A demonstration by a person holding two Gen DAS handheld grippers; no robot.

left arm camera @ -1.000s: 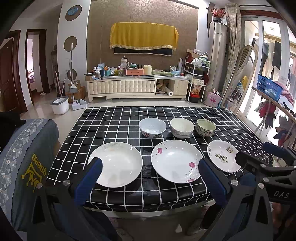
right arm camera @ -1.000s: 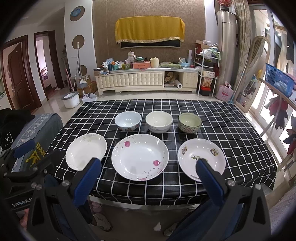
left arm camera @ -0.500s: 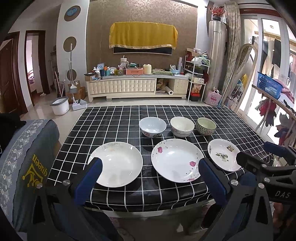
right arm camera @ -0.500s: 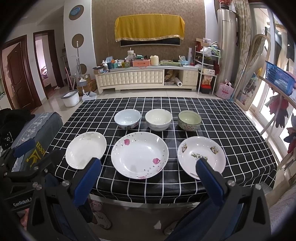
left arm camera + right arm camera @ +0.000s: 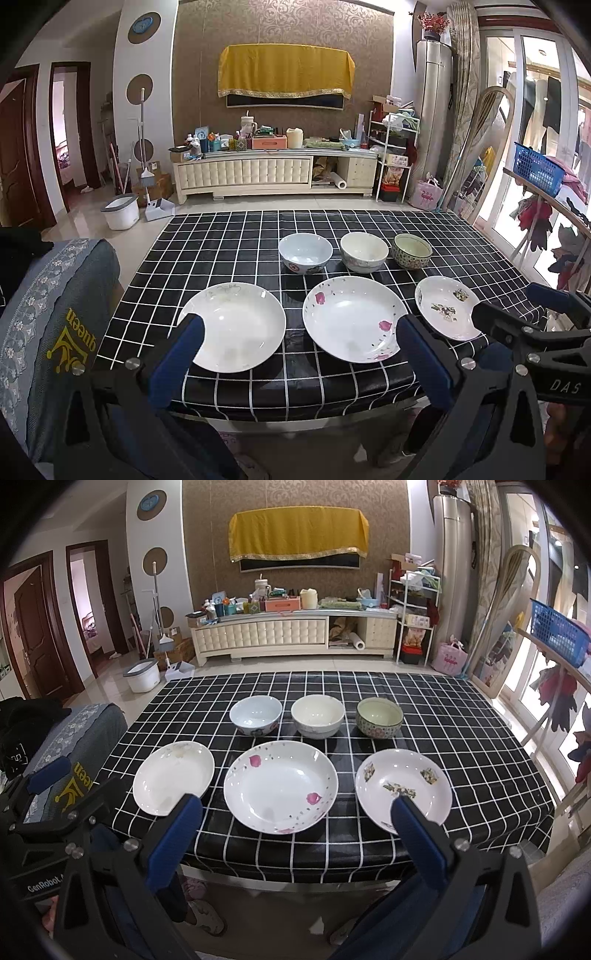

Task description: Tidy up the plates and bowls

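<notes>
Since a second ago both grippers have crept slightly closer to the counter (image 5: 207, 236), and nothing on it has shifted. Left gripper (image 5: 295, 343) holds its fingers wide apart and empty, with the plain white plate (image 5: 232, 325) beyond its left finger, the rose-petal plate (image 5: 351, 317) between the two, and three bowls (image 5: 364, 251) farther ahead. Right gripper (image 5: 293, 819) is equally spread and empty, the rose-petal plate between its fingers and the herb-print plate (image 5: 402, 782) behind its right fingertip.

The worktop (image 5: 461, 738) wears black cloth with a white grid. The plain white plate (image 5: 173, 777), pink-petalled plate (image 5: 280, 786) and green-sprigged plate (image 5: 404, 784) are white; the far-right bowl (image 5: 379, 716) is green-patterned. The fingers (image 5: 173, 843) are blue.
</notes>
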